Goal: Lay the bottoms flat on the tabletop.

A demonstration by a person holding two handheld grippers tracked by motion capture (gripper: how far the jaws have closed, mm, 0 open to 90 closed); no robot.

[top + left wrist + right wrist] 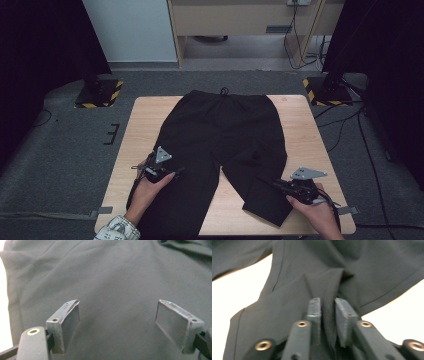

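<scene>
Black trousers (225, 135) lie flat on the table (310, 145); the left gripper (117, 322) hovers open over 1 leg, the right gripper (327, 315) loosely pinches a fold, so re-clench before pulling.

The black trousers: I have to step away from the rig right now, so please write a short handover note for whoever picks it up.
Left gripper: jaws wide open, hovering over the trousers' left leg, gripping nothing.
Right gripper: jaws close together with a raised fold of the right leg's cloth between them; whether the pads press on it is unclear.
Trousers: spread flat on the wooden table, waistband at the far edge, legs toward the person. The right leg's lower end is already folded up.
Left to do: probably the left leg, which still runs off the near edge, then the rest of the fold.
</scene>
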